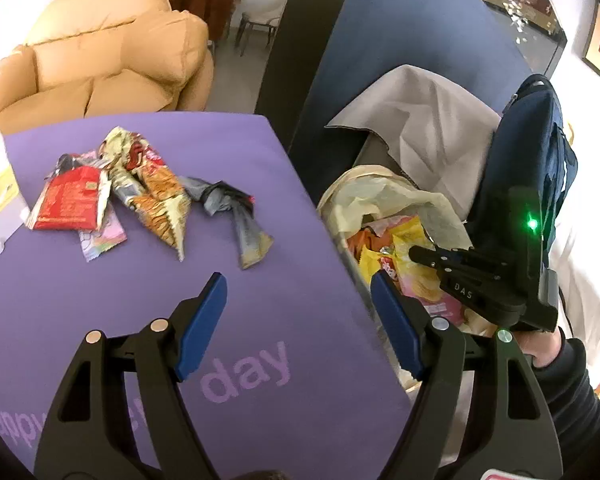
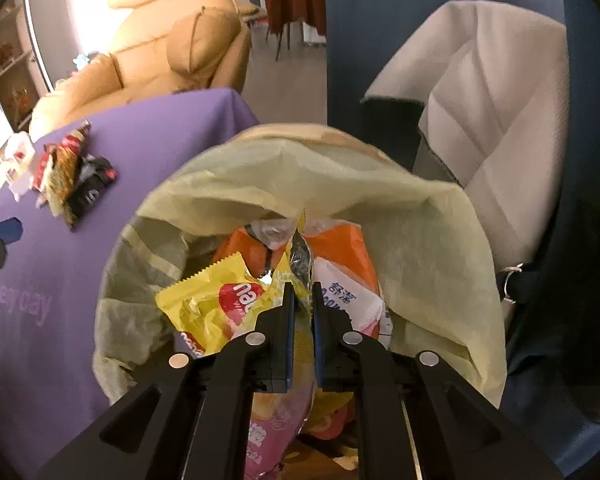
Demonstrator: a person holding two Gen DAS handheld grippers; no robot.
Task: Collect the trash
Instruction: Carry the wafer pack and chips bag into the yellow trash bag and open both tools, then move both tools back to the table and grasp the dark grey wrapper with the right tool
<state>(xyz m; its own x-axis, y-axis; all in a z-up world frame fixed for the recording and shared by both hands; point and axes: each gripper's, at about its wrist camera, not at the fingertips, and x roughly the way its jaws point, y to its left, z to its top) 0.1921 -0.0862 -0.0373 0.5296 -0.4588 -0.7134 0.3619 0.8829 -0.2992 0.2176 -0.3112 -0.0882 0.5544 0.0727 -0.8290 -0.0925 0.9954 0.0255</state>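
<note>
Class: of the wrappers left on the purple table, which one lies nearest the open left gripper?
The grey crumpled wrapper, rightmost in the pile. Its tail end reaches closest to the left gripper; the red and patterned wrappers lie farther back.

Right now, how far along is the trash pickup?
Partly done. Several wrappers already lie in the lined trash bin. The right gripper is over it, shut on a yellow and pink snack wrapper not yet released. The left gripper is open and empty above the purple tablecloth, where a pile of wrappers remains.

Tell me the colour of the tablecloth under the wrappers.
Purple tablecloth with paler lettering, clearest in the left wrist view.
</note>
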